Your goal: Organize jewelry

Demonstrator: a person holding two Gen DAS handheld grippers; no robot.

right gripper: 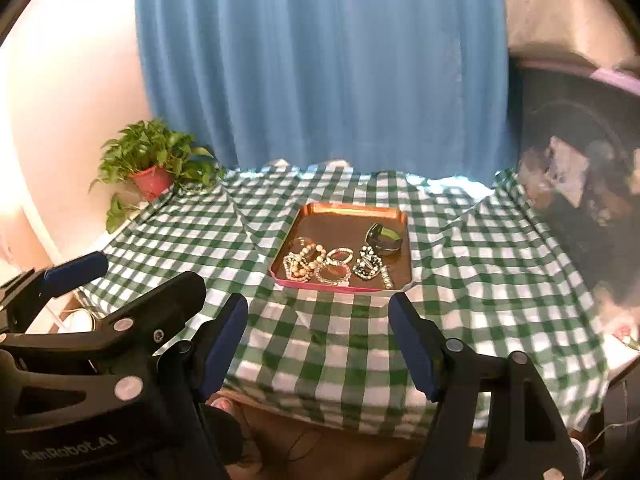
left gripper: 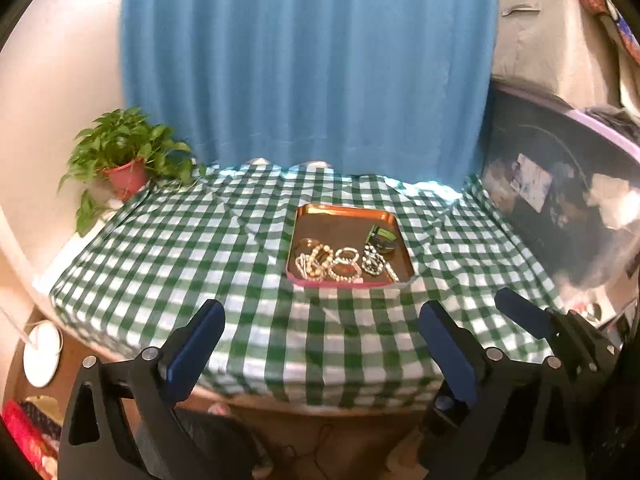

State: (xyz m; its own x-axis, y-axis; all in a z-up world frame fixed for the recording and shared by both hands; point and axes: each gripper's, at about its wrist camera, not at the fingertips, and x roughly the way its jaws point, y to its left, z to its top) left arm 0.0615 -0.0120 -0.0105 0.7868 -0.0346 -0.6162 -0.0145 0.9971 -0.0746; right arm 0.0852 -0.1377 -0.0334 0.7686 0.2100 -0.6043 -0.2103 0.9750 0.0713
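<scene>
Well, tray point(left gripper: 349, 211): mid-bench point(left gripper: 200, 248), far of both grippers.
Jewelry point(left gripper: 340, 262): heaped at tray's near edge.
Left gripper point(left gripper: 322, 344): jaws apart, empty.
Right gripper point(right gripper: 318, 342): jaws apart, empty.

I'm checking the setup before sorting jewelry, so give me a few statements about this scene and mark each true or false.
1. The jewelry lies in a copper tray. True.
2. The left claw holds a bracelet. False: it is open and empty.
3. A potted plant stands at the table's far left corner. True.
4. The tablecloth is plain red. False: green and white checks.
5. The right claw is open. True.
</scene>
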